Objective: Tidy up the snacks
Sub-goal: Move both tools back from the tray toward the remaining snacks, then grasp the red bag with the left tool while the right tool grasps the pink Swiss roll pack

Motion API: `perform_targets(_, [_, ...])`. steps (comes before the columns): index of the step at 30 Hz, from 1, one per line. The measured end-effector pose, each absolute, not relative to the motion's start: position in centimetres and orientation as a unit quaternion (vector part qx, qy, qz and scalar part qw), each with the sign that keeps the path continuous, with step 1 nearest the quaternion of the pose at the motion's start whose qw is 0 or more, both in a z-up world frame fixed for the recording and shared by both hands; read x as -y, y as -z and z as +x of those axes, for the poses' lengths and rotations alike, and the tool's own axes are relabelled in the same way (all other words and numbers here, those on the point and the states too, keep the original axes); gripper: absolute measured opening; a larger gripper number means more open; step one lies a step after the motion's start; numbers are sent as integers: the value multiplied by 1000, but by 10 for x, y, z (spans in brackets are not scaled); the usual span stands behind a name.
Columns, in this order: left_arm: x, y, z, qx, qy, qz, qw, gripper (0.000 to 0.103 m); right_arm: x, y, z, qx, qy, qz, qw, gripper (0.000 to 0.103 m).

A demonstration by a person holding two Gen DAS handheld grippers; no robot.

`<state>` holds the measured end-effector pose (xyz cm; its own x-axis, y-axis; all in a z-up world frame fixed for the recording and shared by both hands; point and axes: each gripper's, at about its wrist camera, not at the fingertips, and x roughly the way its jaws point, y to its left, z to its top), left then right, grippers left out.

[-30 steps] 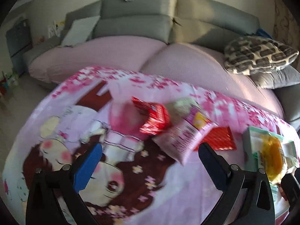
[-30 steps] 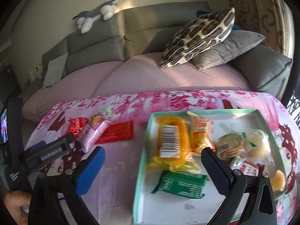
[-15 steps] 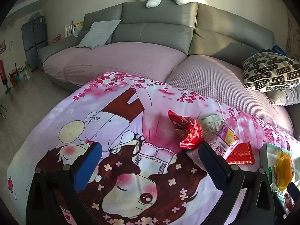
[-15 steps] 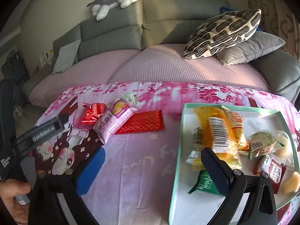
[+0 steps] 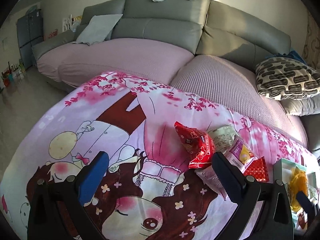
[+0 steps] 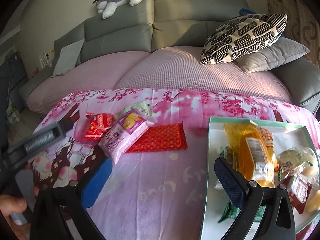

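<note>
A red snack bag, a pink-purple packet, a pale green packet and a flat red packet lie on the pink cartoon cloth. A mint-rimmed white tray at right holds an orange packet and several other snacks. My left gripper is open and empty, left of the loose snacks. My right gripper is open and empty, above the cloth between the loose snacks and the tray.
A grey sofa with pink seat covers runs behind the table. A patterned cushion and grey cushion lie at right. A plush dog lies on the sofa back. The tray's corner shows in the left view.
Both grippers have moved left and pulled back. The loose snacks now sit further right in the left view, and the tray has slid right in the right view. Both grippers stay open.
</note>
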<state>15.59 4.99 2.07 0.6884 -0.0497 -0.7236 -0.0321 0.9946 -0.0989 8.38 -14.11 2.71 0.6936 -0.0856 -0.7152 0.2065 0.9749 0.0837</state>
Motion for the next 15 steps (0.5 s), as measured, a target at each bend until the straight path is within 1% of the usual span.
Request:
perform_targets(9, [-54,-7,171,-419,28,-76,905,102,134,-11,122,-400,82,100,908,103])
perform_targets(15, [-58,-4,184,-414,44,-100,903,102,127,0,138,-406,88,87,906,103])
